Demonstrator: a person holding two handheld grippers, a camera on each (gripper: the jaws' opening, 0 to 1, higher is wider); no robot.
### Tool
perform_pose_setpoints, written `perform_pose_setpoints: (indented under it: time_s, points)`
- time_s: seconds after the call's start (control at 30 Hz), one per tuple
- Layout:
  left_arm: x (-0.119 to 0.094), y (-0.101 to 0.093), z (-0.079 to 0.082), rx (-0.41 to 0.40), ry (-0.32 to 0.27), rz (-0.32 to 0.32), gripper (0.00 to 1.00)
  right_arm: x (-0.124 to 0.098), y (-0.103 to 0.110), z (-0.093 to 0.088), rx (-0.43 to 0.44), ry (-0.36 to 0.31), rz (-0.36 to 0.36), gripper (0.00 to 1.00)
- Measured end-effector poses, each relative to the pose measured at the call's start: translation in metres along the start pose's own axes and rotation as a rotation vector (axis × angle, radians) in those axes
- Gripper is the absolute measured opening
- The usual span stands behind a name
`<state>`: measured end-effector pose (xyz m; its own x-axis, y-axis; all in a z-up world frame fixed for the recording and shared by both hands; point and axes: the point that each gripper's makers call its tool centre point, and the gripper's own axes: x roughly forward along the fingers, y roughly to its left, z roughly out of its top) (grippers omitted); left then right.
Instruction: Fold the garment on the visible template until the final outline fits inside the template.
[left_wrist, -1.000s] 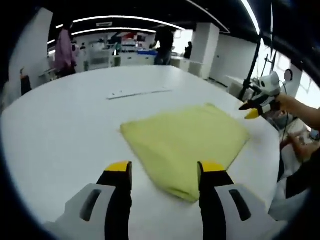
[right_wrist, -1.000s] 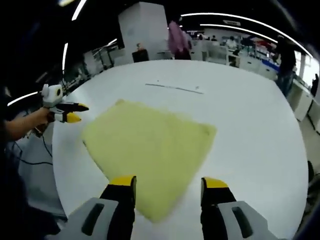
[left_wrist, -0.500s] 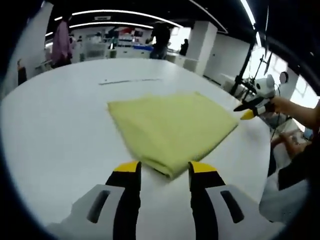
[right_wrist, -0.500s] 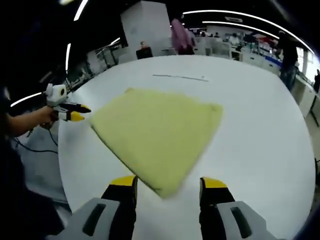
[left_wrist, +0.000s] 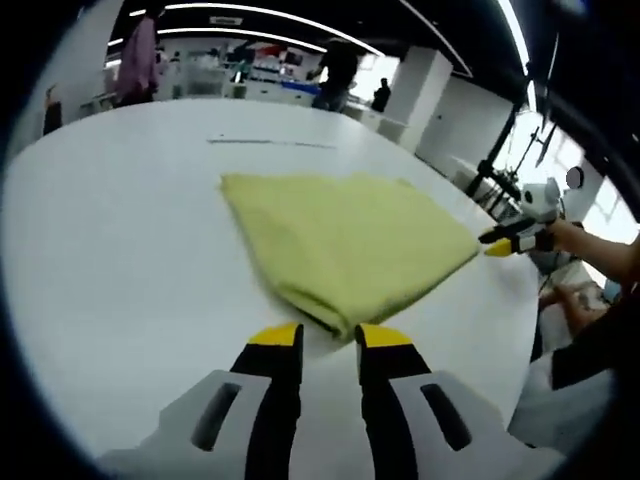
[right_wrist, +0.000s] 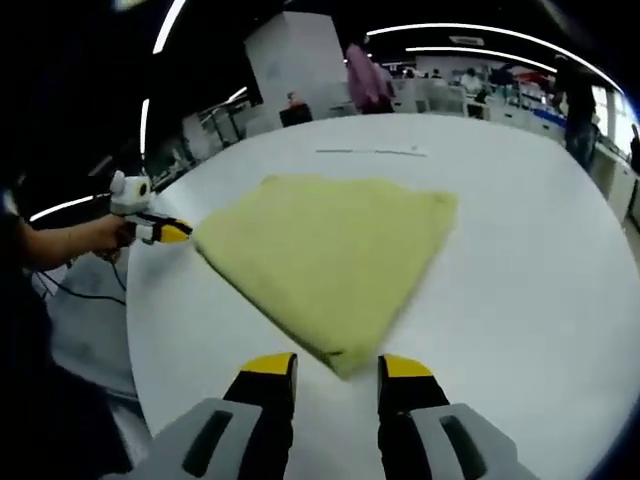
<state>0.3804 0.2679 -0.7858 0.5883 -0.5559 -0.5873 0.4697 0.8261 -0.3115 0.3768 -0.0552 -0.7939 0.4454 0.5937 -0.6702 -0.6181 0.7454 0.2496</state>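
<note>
A yellow folded garment (left_wrist: 340, 240) lies flat on the round white table (left_wrist: 110, 250), roughly four-cornered. In the left gripper view my left gripper (left_wrist: 328, 335) is open but narrowed, its yellow tips on either side of the garment's near corner. My right gripper (left_wrist: 510, 240) reaches in from the right, at the garment's right corner. In the right gripper view the garment (right_wrist: 320, 250) has its near corner between the tips of my right gripper (right_wrist: 338, 365), which is open with a moderate gap. There my left gripper (right_wrist: 165, 232) touches the garment's left corner.
A thin dark line (left_wrist: 270, 142) marks the table beyond the garment, also seen as the line (right_wrist: 370, 152) in the right gripper view. The table edge (right_wrist: 140, 330) runs close to the hands. People stand at benches (left_wrist: 250, 75) far behind. A hand (right_wrist: 85, 240) holds the left gripper.
Both grippers have come in to opposite corners of the garment and their jaws have narrowed, the left more than the right. The garment lies as before.
</note>
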Motion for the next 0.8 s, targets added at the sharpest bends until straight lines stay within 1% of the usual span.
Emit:
perform_pose_setpoints:
  time_s: [0.1,0.27,0.33,0.47,0.53,0.57,0.8]
  points:
    - [0.0005,-0.0008,-0.0007,-0.002,-0.001,-0.007,0.12,0.0012,-0.0021,-0.0005,0.01,-0.016,0.005,0.2]
    - [0.0016,-0.0007,0.0001,-0.02,-0.017,-0.015,0.08,0.0011,-0.0053,0.002,0.055,-0.052,0.014,0.12]
    - [0.002,-0.0034,0.0023,-0.028,-0.03,-0.029,0.06,0.0015,-0.005,0.0028,0.062,-0.057,0.02,0.11]
    - [0.0045,-0.0025,-0.0013,-0.028,-0.018,-0.024,0.07,0.002,-0.0044,0.0026,0.07,-0.062,0.023,0.1]
    - [0.0048,-0.0036,0.0006,-0.045,-0.033,-0.028,0.06,0.002,-0.0041,0.0028,0.073,-0.064,0.025,0.08]
    - [0.0047,-0.0037,0.0023,-0.051,-0.045,-0.031,0.06,0.0018,-0.0039,0.0031,0.068,-0.065,0.026,0.06]
    - [0.0045,-0.0088,0.003,-0.067,-0.057,-0.038,0.0,0.0015,-0.0037,0.0046,0.049,-0.072,0.03,0.02]
